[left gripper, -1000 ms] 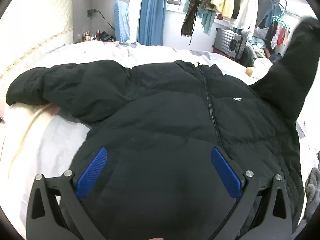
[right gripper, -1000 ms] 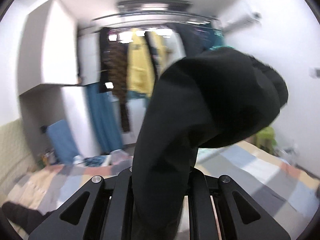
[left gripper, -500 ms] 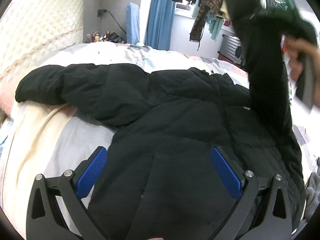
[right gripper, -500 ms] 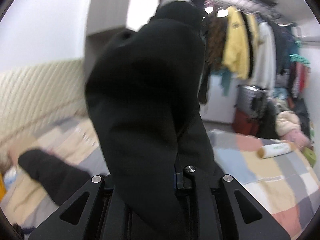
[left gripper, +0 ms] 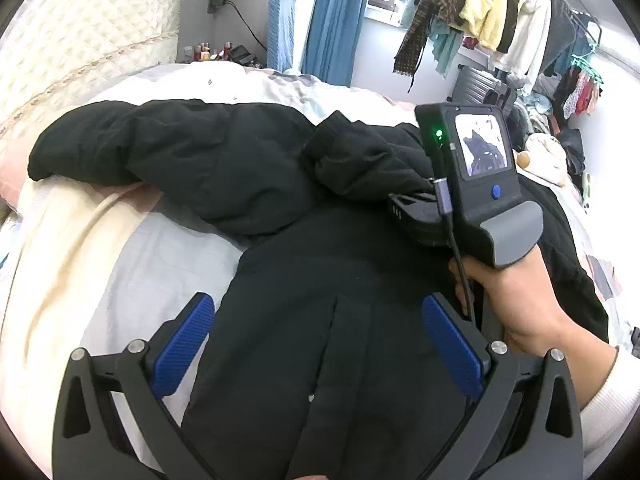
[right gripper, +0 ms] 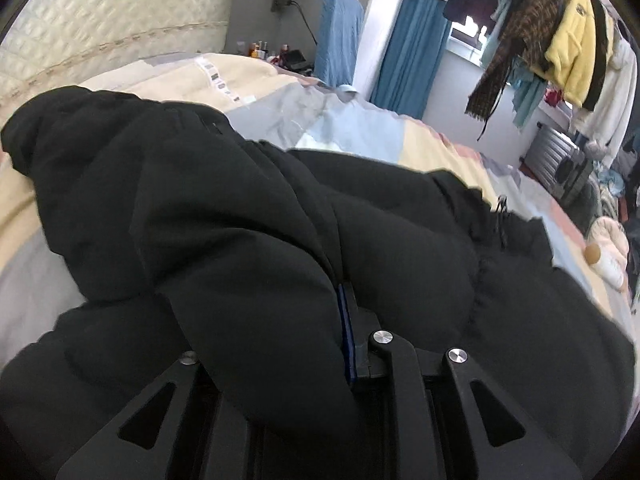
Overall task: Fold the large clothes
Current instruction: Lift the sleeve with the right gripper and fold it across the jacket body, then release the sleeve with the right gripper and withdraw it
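Black jacket [left gripper: 320,320] sleeve [right gripper: 256,280] lies crosswise over the chest, pinched in the nearly closed, just-easing right hand-held gripper [right gripper: 344,332]; left hand-held gripper [left gripper: 320,344] hovers wide open, empty, above the hem.

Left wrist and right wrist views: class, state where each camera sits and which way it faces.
Left wrist: on the left gripper, angled down over the black jacket; shows open blue pads, the person's right hand.
Right wrist: on the right gripper, angled down, jaws on the sleeve.
Shared: jacket, bed, hanging clothes.
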The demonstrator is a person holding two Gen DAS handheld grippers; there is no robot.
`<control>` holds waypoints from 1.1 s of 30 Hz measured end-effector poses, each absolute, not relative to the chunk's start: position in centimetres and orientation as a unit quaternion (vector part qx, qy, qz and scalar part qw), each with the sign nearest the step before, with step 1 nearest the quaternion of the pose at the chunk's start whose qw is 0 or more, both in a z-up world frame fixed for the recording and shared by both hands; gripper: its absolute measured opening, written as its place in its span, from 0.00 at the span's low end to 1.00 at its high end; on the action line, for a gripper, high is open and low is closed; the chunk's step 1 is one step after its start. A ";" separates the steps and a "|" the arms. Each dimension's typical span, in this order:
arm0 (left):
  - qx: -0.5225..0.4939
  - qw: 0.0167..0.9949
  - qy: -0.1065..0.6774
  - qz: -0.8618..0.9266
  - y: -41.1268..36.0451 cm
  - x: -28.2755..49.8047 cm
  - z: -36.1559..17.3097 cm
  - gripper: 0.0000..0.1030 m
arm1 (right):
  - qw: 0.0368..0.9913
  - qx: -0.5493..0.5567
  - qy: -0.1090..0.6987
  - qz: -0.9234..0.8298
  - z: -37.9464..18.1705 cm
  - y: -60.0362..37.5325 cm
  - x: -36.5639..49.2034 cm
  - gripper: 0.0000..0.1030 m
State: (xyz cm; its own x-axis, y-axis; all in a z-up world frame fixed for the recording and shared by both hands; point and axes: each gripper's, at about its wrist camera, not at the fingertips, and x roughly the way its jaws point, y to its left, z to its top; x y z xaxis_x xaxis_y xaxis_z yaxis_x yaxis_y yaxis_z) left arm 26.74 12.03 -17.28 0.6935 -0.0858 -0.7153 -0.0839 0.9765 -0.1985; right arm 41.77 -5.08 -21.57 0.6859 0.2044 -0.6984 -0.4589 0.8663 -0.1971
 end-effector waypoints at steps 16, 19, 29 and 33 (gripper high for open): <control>-0.100 0.916 0.388 -0.020 10.1 26.4 -17.1 1.00 | 0.904 -0.085 0.351 0.230 -15.9 -12.8 32.5 0.78; -0.096 0.918 0.383 -0.025 9.1 26.0 -16.9 1.00 | 0.923 -0.080 0.330 0.184 -14.8 -17.6 30.9 0.80; -0.095 0.923 0.372 -0.027 7.4 25.7 -16.9 1.00 | 0.912 -0.068 0.402 0.043 -18.0 -31.1 30.9 0.80; -0.085 0.925 0.369 -0.022 6.6 25.6 -17.2 1.00 | 0.897 -0.082 0.434 0.035 -20.3 -32.1 31.8 0.80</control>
State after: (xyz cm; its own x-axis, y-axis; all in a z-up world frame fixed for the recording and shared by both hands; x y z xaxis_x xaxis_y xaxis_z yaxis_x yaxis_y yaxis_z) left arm 25.63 6.64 -17.19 0.7273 -0.1027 -0.6786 -0.0228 0.9846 -0.1735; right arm 31.85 -32.07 -20.29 0.6211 -0.0088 -0.7837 -0.1332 0.9842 -0.1166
